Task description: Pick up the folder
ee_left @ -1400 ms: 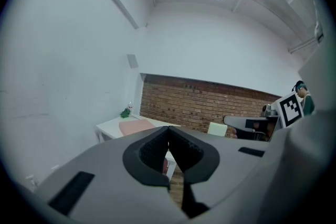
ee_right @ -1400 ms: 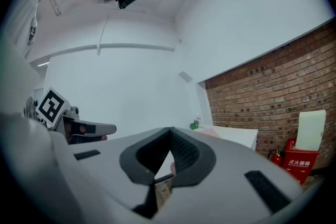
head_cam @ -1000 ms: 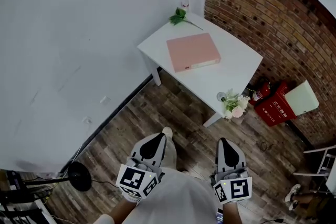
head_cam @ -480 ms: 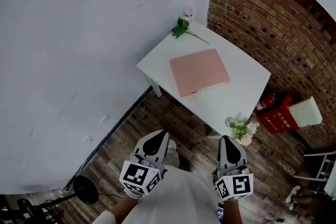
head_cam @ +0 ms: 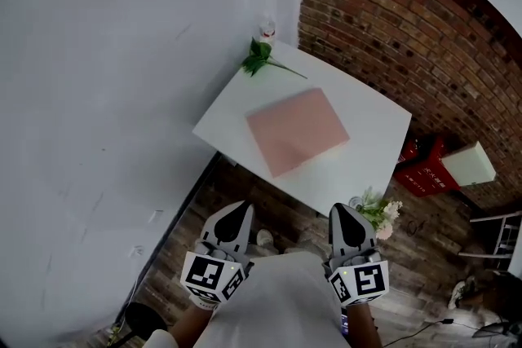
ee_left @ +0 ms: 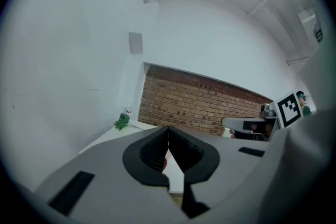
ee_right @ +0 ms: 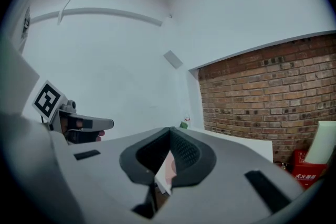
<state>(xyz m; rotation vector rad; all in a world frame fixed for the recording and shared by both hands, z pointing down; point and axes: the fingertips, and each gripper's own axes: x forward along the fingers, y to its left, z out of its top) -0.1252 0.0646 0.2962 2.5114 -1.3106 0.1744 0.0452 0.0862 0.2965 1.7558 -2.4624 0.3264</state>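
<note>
A pink folder (head_cam: 297,129) lies flat in the middle of a small white table (head_cam: 373,151) set in the corner of the room. My left gripper (head_cam: 237,213) and right gripper (head_cam: 348,212) are held side by side just short of the table's near edge, both shut and holding nothing. In the left gripper view the shut left gripper (ee_left: 168,131) points at the table top, and a sliver of pink shows behind the tips. In the right gripper view the shut right gripper (ee_right: 170,131) also faces the table, with a bit of the pink folder (ee_right: 169,169) showing past the tips.
A green leafy sprig (head_cam: 259,59) and a small glass (head_cam: 267,28) sit at the table's far corner. A flower bunch (head_cam: 378,213) stands at the near right corner. A white wall is on the left, a brick wall (head_cam: 424,37) behind, and a red box (head_cam: 424,175) on the floor to the right.
Both grippers and my view have moved toward the table. The table and folder now sit closer, with the grippers near the table's front edge. Both stay shut.
</note>
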